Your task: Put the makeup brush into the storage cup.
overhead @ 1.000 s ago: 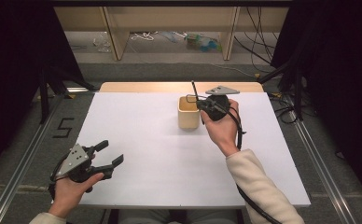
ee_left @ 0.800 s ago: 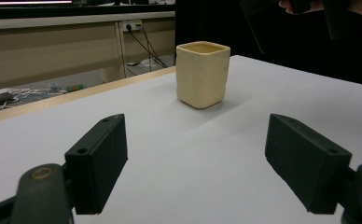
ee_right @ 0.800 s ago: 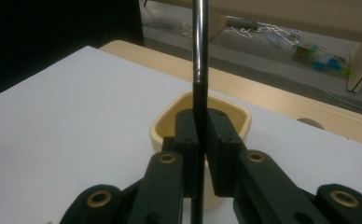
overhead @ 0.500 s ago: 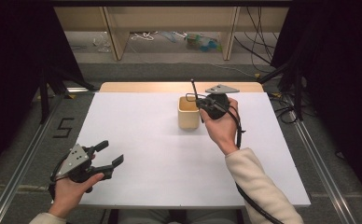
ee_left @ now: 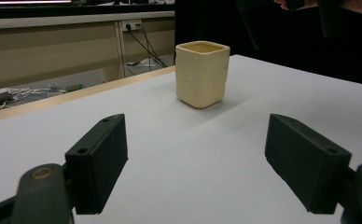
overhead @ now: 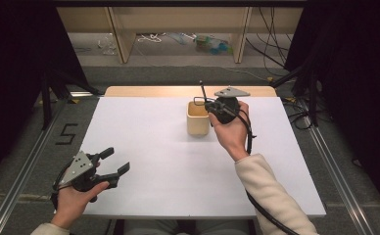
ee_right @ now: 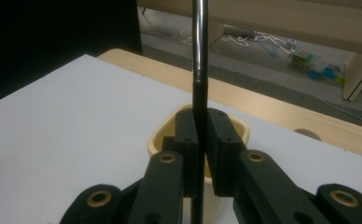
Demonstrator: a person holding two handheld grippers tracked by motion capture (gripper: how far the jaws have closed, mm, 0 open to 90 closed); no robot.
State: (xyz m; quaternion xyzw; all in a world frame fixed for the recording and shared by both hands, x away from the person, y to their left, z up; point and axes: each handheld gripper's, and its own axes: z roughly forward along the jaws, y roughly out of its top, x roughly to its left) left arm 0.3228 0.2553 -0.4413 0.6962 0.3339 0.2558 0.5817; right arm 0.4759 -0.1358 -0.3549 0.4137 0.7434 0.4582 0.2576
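Above the cup (overhead: 198, 119), your right tongs (overhead: 208, 104) are gripping a thin rod (ee_right: 198, 56); your left tongs (overhead: 113, 162) are hanging open over the counter (overhead: 154, 147).

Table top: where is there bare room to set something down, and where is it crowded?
The white table top is bare left of the cream cup and between it and the left gripper, near corner. Also bare along the right edge. Crowded only at the cup, where the right gripper pinches a thin rod above it.
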